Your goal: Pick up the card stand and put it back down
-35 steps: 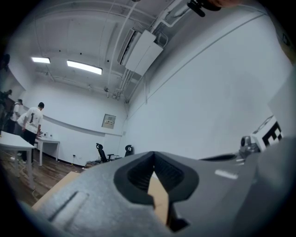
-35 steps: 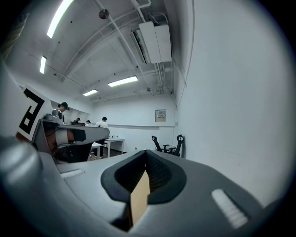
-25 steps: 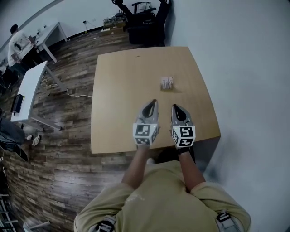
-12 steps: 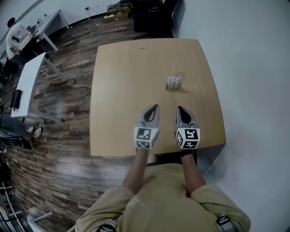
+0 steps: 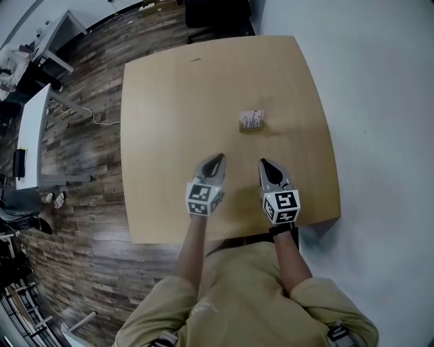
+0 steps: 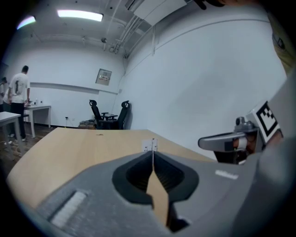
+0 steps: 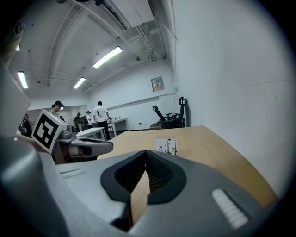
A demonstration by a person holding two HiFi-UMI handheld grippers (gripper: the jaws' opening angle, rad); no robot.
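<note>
A small card stand (image 5: 252, 120) with a printed white card stands upright on the wooden table (image 5: 176, 101), right of its middle. My left gripper (image 5: 218, 158) hovers over the table's near part, shut and holding nothing, left of and nearer than the stand. My right gripper (image 5: 262, 163) is beside it, also shut and holding nothing, straight in front of the stand. In the left gripper view the stand (image 6: 150, 145) shows just past the jaw tips (image 6: 153, 152). In the right gripper view the stand (image 7: 167, 146) sits a little right of the tips (image 7: 146, 152).
A white wall (image 5: 380, 101) runs close along the table's right edge. Black office chairs (image 5: 217, 12) stand beyond the far edge. White desks (image 5: 30, 129) are on the wood floor at left, with people (image 7: 99, 118) standing far off.
Both grippers have sunk toward the table and stay shut. The head view has shifted, so the table and stand sit lower and more centred.
</note>
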